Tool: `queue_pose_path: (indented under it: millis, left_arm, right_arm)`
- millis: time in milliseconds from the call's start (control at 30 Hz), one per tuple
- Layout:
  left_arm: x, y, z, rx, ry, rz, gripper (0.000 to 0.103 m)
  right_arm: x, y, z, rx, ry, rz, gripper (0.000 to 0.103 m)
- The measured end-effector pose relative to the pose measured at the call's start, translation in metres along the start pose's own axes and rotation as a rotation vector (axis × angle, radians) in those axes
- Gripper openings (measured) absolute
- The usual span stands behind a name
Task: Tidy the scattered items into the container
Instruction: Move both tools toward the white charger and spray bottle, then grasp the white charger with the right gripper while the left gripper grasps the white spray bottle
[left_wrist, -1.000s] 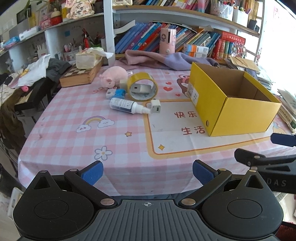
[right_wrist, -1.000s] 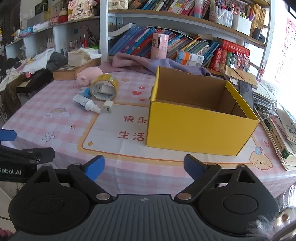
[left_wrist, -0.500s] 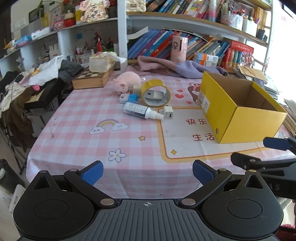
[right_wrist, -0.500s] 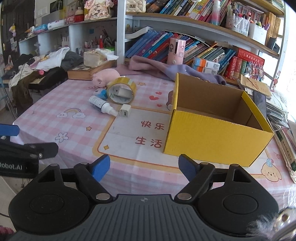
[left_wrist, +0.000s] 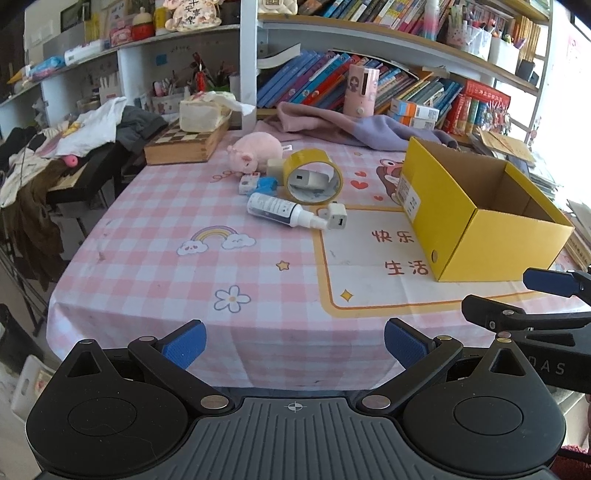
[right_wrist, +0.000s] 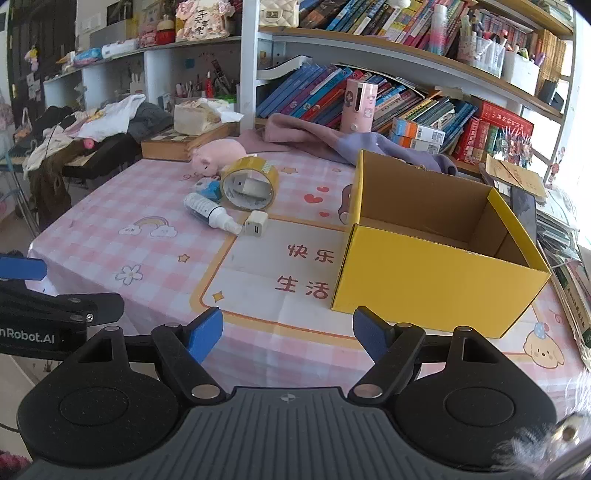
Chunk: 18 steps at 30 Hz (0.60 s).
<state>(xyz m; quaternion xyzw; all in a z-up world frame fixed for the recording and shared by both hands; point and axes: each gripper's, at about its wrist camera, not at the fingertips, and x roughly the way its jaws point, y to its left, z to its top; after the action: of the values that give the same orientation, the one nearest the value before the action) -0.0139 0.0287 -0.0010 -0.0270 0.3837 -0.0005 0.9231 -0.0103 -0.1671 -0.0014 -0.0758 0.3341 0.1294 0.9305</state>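
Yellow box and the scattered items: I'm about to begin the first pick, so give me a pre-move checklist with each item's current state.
1. Yellow box open on top, upright: ok.
2. Box interior free of items: ok for the part visible; the near floor is hidden.
3. Left gripper open, nothing held: ok.
4. Right gripper open, nothing held: ok.
5. White charger and spray bottle lie clear of the box, reachable from above: ok.
6. Tape roll free to lift: not ok, a grey item sits inside its ring.
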Motion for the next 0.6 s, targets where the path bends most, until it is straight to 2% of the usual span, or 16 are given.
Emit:
queue_pose_path:
  millis: [267, 600]
  left_arm:
    - [-0.001, -0.003, 0.004, 0.002, -0.021, -0.011, 0.103]
    - [0.006, 0.018, 0.008, -0.066, -0.022, 0.044, 0.103]
  right_arm:
    - [-0.003, -0.005, 0.003, 0.006, -0.025, -0.003, 0.077]
    - [0.018, 0.015, 0.016, -0.078, -0.015, 0.076, 0.077]
